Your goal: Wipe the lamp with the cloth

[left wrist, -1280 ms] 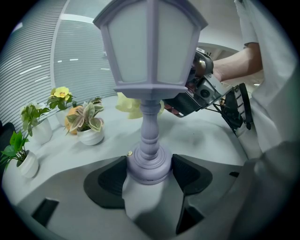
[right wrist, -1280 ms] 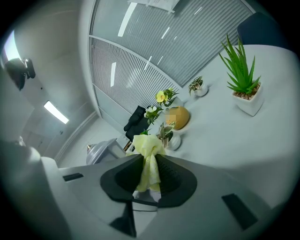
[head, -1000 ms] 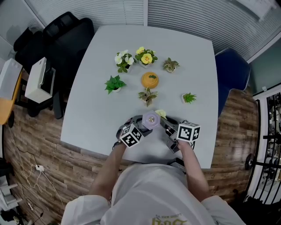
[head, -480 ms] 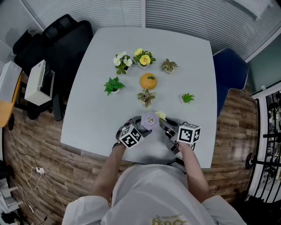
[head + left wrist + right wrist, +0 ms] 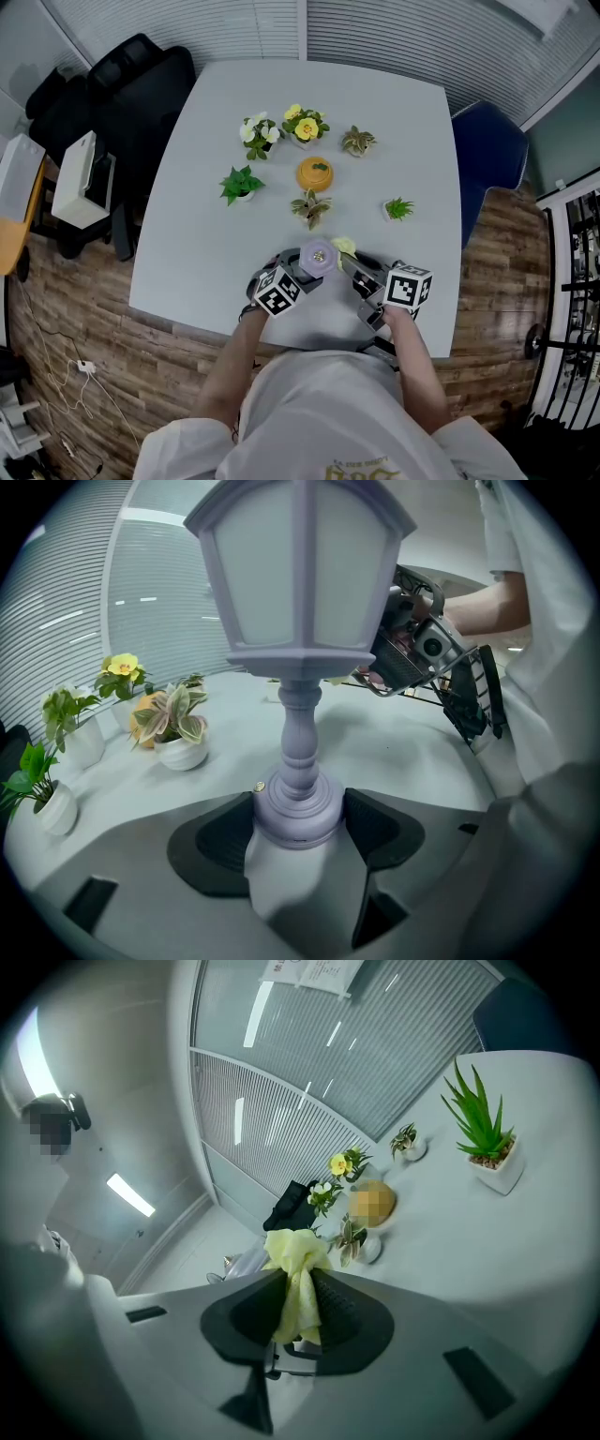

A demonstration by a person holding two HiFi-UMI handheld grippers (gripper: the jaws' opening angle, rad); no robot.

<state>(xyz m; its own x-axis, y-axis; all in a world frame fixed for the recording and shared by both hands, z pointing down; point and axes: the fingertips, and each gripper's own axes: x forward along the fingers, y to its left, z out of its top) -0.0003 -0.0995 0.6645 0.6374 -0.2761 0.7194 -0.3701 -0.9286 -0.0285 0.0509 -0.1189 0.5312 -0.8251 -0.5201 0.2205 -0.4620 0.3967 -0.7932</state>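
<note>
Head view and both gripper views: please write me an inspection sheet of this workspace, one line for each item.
Surface: grey table, the person stands at its near edge.
Job's things: purple lamp upright; yellow cloth bunched, close beside the lamp top; contact cannot be told.
Clutter: six small potted plants and an orange round pot, all beyond the lamp.
Grippers: left gripper shut on the lamp base; right gripper shut on the cloth.
Cables: thin white cable on the floor, at the left.
Surroundings: black chair, blue chair, wood floor, blinds.
</note>
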